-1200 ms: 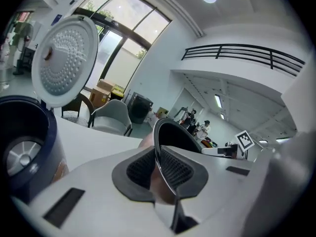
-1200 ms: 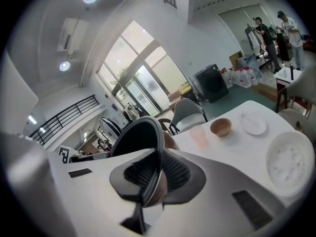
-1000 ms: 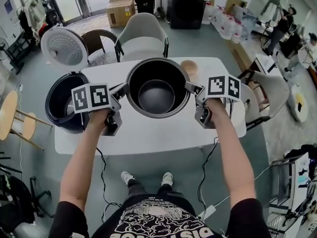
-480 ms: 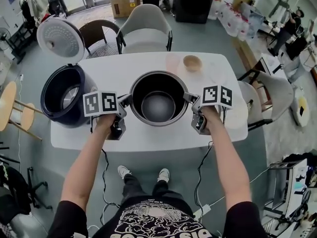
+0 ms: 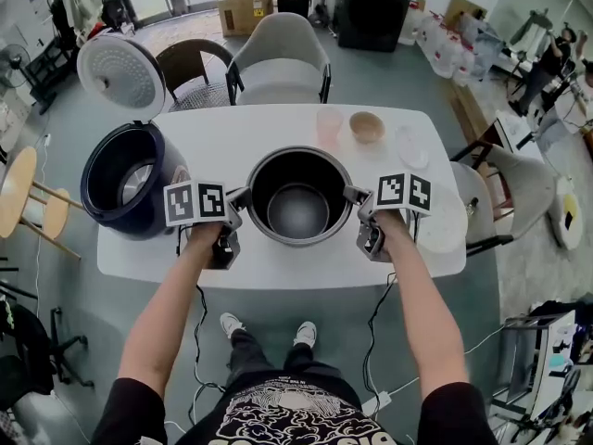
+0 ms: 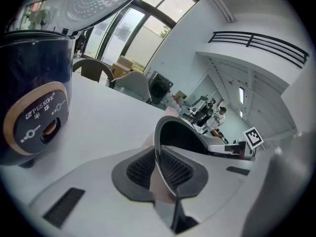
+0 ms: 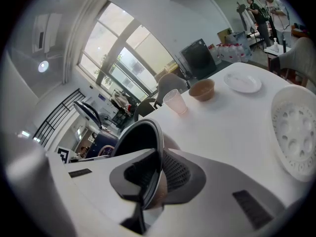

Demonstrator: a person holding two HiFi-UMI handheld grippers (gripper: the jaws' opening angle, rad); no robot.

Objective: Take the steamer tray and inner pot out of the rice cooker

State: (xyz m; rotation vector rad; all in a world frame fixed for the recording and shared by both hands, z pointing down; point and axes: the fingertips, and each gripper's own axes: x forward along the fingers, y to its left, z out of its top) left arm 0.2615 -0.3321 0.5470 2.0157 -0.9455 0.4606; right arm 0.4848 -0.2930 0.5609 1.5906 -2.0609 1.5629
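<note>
The dark metal inner pot (image 5: 298, 209) is low over the middle of the white table (image 5: 278, 262), out of the cooker; whether its base rests on the top I cannot tell. My left gripper (image 5: 239, 198) is shut on the pot's left rim (image 6: 166, 132), with the thin edge squeezed between the ribbed pads (image 6: 140, 168). My right gripper (image 5: 356, 197) is shut on the right rim (image 7: 143, 132) in the same way. The navy rice cooker (image 5: 125, 179) stands at the table's left end with its lid (image 5: 120, 74) up. The white perforated steamer tray (image 5: 443, 222) lies on the table to the right.
A pink cup (image 5: 329, 126), a wooden bowl (image 5: 367, 125) and a small clear plate (image 5: 410, 146) stand behind the pot. Chairs (image 5: 278, 58) line the far side and the right end. Cables hang from the near edge. The cooker's front panel (image 6: 37, 120) is close on the left.
Both grippers have come down together with the inner pot, from above the table to low over its middle. The grips on the rim are unchanged.
</note>
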